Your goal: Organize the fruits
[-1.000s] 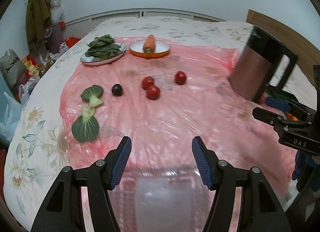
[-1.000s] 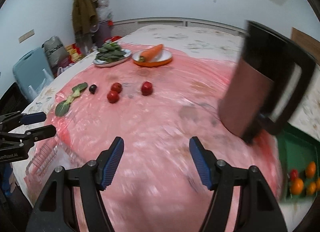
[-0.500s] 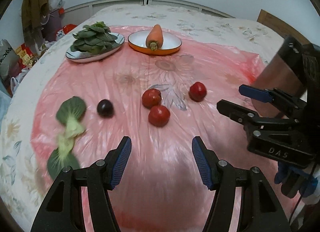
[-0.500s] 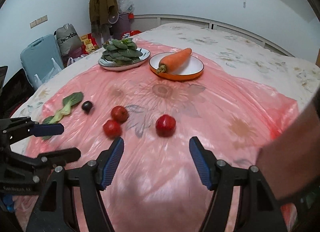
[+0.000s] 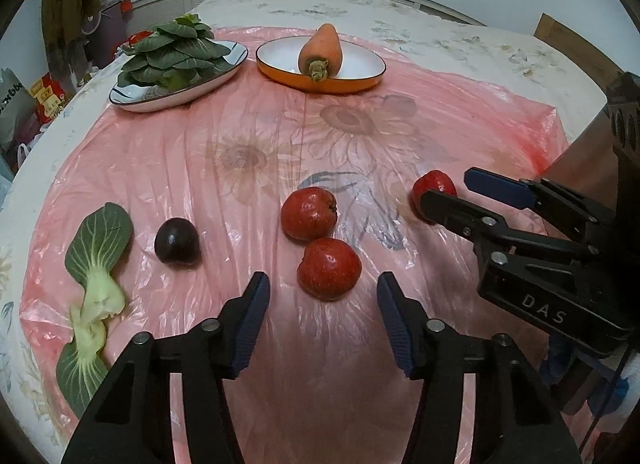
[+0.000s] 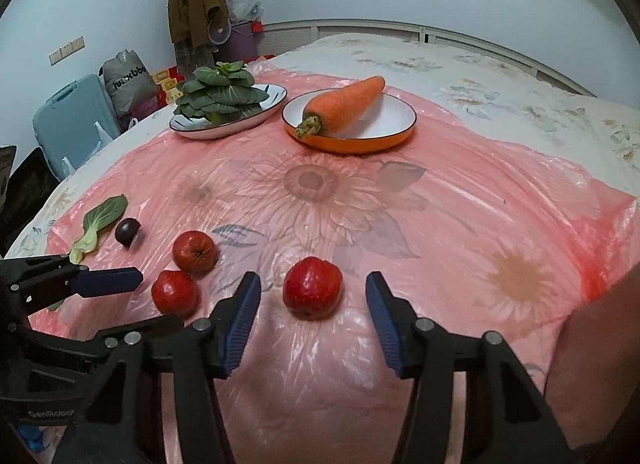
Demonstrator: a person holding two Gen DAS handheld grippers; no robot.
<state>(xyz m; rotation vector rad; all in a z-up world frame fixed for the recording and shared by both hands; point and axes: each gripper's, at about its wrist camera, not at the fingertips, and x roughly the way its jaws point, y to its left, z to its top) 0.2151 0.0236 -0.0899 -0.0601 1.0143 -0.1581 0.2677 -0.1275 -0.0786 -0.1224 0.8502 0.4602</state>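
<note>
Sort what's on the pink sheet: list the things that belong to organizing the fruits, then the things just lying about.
Belongs to the job:
- three red fruits
- dark plum
- left gripper, right gripper, both open

Lying about:
- carrot on orange plate
- plate of greens
- loose bok choy leaf

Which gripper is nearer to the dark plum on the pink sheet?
Left. The left gripper hovers just beside the dark plum, over the neighbouring red fruit. The right gripper is further off, past all three red fruits.
</note>
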